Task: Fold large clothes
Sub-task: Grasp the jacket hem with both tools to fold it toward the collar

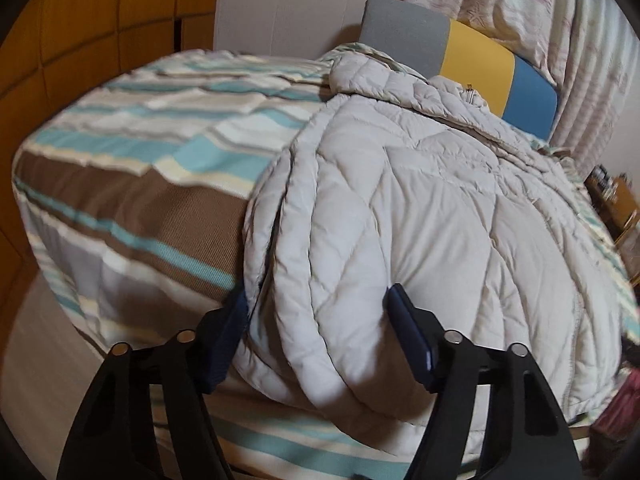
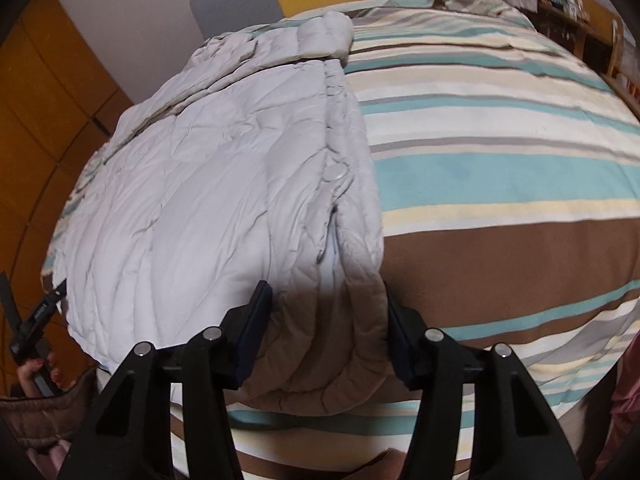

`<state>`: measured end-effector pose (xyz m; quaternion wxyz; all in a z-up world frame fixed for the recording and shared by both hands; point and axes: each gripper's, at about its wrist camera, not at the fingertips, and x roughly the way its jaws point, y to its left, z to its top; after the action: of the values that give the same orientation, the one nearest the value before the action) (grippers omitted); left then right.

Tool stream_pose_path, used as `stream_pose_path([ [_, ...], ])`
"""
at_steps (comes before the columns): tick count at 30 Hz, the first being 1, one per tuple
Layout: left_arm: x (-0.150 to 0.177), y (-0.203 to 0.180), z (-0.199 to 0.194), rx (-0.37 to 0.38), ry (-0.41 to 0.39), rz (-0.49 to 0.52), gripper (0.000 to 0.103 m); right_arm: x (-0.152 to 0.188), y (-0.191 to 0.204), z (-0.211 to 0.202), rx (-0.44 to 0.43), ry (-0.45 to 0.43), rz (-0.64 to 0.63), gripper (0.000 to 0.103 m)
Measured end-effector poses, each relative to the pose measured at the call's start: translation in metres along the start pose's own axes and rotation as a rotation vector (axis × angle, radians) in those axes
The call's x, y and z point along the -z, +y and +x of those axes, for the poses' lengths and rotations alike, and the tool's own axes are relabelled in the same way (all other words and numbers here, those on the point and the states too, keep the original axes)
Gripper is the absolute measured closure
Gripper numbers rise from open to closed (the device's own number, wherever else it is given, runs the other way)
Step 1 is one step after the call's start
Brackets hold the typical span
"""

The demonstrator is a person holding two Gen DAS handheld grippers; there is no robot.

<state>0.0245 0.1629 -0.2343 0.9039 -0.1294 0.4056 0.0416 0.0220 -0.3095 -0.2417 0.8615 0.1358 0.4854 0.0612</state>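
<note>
A pale quilted down jacket [image 1: 400, 200] lies spread on the striped bed cover [image 1: 140, 140], its hem hanging over the near edge of the bed. My left gripper [image 1: 318, 312] straddles the jacket's left hem edge, and the puffy fabric fills the gap and touches both dark pads. In the right wrist view the same jacket [image 2: 220, 200] shows its snap-button front edge. My right gripper [image 2: 326, 304] sits on the shaded right hem corner, fabric bulging between its pads. A hand [image 2: 36, 372] holding the left tool shows at the far left.
The striped cover [image 2: 500, 160] runs wide to the jacket's right. A grey, yellow and blue headboard [image 1: 476, 56] stands at the far end, with curtains [image 1: 520, 8] behind it. A wooden wardrobe [image 1: 80, 20] is on the left and a wooden shelf [image 2: 580, 20] on the right.
</note>
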Motion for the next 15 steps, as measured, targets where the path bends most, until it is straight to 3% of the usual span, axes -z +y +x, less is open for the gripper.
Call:
stream_pose_path([
  [1, 0.001, -0.001, -0.001, 0.013, 0.0, -0.011, 0.049, 0.0, 0.004, 0.0, -0.005, -0.007, -0.018, 0.072],
  [3, 0.0, -0.006, -0.004, 0.044, 0.002, -0.012, 0.07, -0.001, 0.009, 0.0, -0.029, -0.018, -0.035, 0.084],
  [5, -0.005, -0.011, -0.011, 0.068, -0.009, -0.005, 0.081, -0.004, 0.013, -0.003, -0.041, -0.038, -0.042, 0.088],
  [8, -0.018, -0.019, -0.027, 0.107, -0.061, -0.005, 0.085, -0.014, 0.014, -0.014, -0.088, -0.093, -0.02, 0.09],
  [15, -0.074, -0.038, -0.048, 0.172, -0.165, 0.034, 0.086, -0.053, 0.022, -0.037, -0.167, -0.232, -0.006, 0.09],
])
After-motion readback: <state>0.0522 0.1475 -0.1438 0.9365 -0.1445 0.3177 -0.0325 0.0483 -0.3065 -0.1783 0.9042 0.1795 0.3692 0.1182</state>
